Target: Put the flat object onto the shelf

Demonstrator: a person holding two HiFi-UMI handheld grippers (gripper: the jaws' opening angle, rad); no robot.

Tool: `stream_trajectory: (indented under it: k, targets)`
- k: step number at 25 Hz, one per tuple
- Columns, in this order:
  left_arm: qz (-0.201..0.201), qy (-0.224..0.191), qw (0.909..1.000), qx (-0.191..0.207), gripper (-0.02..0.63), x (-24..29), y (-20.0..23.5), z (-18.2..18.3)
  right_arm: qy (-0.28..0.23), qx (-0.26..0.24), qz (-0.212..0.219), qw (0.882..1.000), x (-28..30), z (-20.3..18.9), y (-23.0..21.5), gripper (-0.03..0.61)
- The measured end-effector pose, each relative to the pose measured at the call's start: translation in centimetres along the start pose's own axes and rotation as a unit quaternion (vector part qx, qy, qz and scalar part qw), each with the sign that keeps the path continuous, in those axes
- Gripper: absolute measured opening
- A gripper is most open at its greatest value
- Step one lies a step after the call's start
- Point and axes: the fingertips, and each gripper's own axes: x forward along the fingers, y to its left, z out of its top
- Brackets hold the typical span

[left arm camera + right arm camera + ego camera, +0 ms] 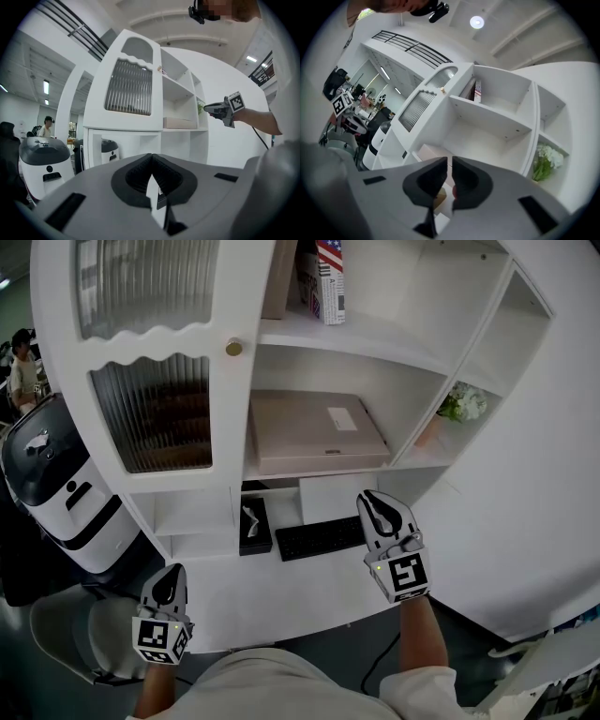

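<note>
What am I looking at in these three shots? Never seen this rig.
No robot: a person holds a two-finger gripper in each hand. The head view comes from a camera on the person's head, looking down: left gripper at bottom left, right gripper right of centre. The other two views come from cameras riding on each gripper, looking along its fingers. Both hold nothing; fingers closed. On the white desk lie a black keyboard and a small black box. The flat beige cardboard box already lies on a shelf of the white cabinet.
</note>
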Motion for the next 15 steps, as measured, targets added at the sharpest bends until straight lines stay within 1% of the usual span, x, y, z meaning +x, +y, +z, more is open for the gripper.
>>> stream_trajectory:
  k: [4,11,15]
  targets:
    - [-0.004,0.0,1.0,0.002,0.002,0.0,-0.1,0.1,-0.004,0.041,-0.02,0.999,-1.5,-0.4,0.0,0.003]
    - [-0.011,-0.001,0.9999,0.007,0.002,0.2,-0.4,0.5,-0.018,0.096,-0.043,0.994,-3.7,-0.9,0.2,0.003]
    - [-0.013,-0.003,0.9999,0.009,0.002,0.2,-0.5,0.7,-0.023,0.118,-0.053,0.991,-4.7,-1.3,0.6,0.003]
